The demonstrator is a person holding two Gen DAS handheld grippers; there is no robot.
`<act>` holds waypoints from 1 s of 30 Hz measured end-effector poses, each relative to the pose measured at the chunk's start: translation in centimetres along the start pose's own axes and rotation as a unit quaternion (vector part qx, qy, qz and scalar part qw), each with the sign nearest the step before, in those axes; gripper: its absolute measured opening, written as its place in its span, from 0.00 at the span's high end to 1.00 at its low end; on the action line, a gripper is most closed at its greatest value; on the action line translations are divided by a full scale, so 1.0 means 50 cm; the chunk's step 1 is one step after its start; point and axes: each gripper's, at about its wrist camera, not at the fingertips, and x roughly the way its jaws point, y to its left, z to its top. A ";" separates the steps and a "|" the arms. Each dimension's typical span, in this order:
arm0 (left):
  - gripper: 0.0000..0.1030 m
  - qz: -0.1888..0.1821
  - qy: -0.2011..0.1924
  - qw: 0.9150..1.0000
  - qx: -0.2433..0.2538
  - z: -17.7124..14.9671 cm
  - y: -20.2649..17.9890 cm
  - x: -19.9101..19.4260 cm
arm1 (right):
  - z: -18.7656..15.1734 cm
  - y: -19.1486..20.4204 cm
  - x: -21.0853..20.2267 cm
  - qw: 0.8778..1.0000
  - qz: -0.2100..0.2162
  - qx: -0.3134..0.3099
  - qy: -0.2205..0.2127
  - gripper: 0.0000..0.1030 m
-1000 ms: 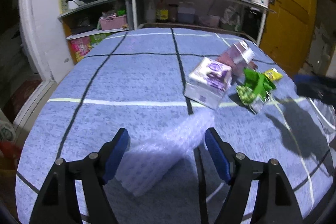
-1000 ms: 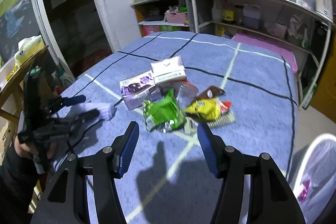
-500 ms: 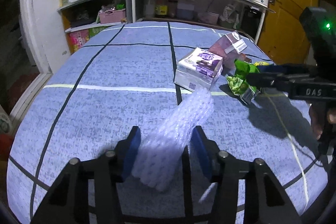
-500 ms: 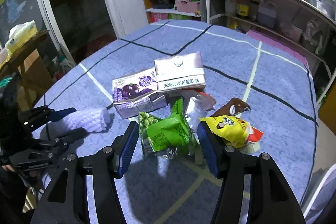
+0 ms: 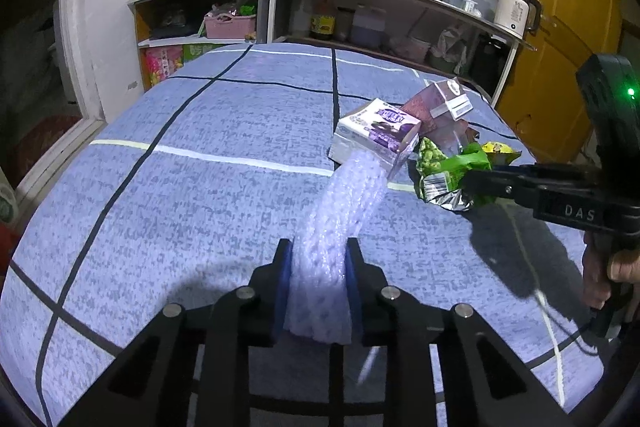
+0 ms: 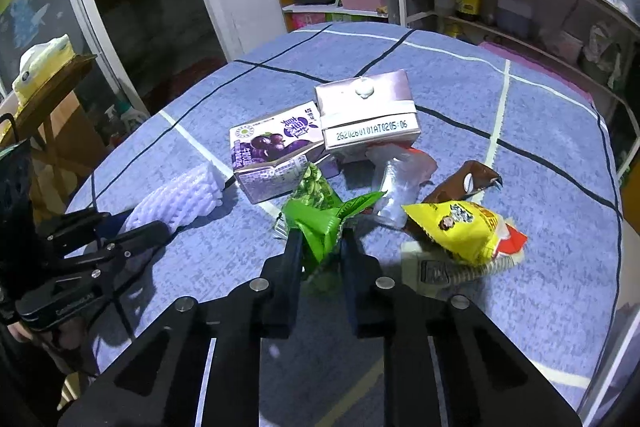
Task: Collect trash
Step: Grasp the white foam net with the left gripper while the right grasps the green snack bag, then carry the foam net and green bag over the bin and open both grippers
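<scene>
Trash lay on a round table under a blue-grey cloth with dark and pale grid lines (image 5: 224, 187). In the left wrist view, the left gripper (image 5: 318, 283) had just been closing and its blue pads pressed both sides of a white foam net sleeve (image 5: 340, 215), which ran up toward one o'clock until its far end touched a purple-and-white grape drink carton (image 5: 378, 131). At two o'clock from that carton leaned a mauve milk carton (image 5: 444, 103). At three o'clock the right gripper (image 5: 470, 183) reached in from the edge, clamped on a crumpled green snack wrapper (image 5: 448, 175), with a hand (image 5: 612, 271) on its handle. Open shelves (image 5: 360, 7) behind held bottles, a pink basket and a white kettle; what the basket held could not be made out.

In the right wrist view, the right gripper (image 6: 318, 251) had just been closing and pinched the green snack wrapper (image 6: 320, 215) at twelve o'clock. Beyond it lay the grape drink carton (image 6: 272, 151) and the milk carton (image 6: 368, 115), touching. A clear plastic wrapper (image 6: 392, 187), a brown wrapper (image 6: 464, 183) and a yellow snack bag (image 6: 460, 231) lay at one to two o'clock. At nine o'clock the left gripper (image 6: 132, 227) held the foam net sleeve (image 6: 180, 195).
</scene>
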 end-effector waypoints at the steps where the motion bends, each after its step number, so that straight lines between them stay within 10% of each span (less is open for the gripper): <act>1: 0.75 -0.002 -0.001 1.000 -0.002 -0.001 -0.001 -0.003 | -0.002 0.000 -0.006 1.000 0.001 0.002 -0.003 0.83; 30: 0.76 -0.091 -0.029 0.995 0.042 -0.002 -0.253 -0.099 | -0.149 -0.070 -0.297 0.991 -0.032 0.078 -0.100 0.84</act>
